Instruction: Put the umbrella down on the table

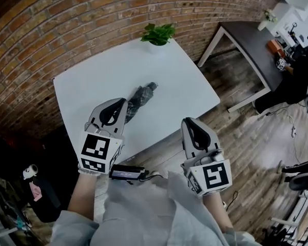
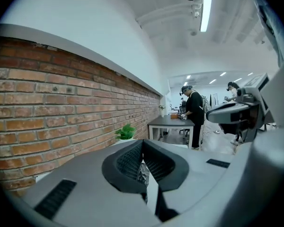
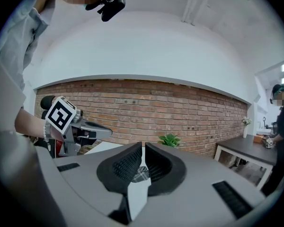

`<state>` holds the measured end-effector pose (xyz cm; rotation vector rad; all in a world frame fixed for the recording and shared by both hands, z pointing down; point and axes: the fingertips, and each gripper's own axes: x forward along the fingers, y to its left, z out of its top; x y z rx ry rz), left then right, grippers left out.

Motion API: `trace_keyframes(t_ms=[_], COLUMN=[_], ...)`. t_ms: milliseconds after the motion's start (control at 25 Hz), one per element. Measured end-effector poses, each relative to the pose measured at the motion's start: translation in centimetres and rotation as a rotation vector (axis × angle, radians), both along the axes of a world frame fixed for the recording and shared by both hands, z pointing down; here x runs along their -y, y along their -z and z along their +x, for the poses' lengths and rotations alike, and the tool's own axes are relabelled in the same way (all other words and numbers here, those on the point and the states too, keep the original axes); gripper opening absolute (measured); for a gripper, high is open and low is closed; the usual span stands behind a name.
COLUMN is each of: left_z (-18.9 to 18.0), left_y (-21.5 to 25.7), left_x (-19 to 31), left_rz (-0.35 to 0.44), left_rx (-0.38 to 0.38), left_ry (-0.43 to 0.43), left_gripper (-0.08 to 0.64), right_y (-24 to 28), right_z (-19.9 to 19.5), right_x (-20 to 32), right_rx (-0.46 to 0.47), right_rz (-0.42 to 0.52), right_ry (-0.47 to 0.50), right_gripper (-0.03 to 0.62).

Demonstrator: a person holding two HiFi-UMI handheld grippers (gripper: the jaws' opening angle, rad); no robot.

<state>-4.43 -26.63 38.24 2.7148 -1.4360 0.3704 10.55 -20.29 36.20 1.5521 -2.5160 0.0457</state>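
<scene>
Folded umbrella (image 1: 141, 99) is laid on table (image 1: 92, 83) ahead of closed, empty jaws; left gripper (image 1: 118, 103) and right gripper (image 1: 189, 122) are best withdrawn without snagging.

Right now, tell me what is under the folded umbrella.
Only the white table shows under the umbrella, lying flat on it. The left gripper covers its near end in the head view, so that part is unseen.

Near end of the umbrella (image 1: 142, 97) out of sight behind the left tool (image 1: 121, 105)
</scene>
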Motion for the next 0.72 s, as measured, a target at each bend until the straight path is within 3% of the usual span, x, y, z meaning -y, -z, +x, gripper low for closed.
trace_keyframes(t_ms=[720], left_z=[1.3], left_y=[0.7], left_x=[-2.6], left_rz=[0.016], left_rx=[-0.003], left_ry=[-0.028], left_gripper=[0.018], right_y=[-0.1], right_z=[0.2], right_x=[0.5], right_rx=[-0.008], right_rz=[0.01], right_ry=[0.023], right_gripper=[0.051])
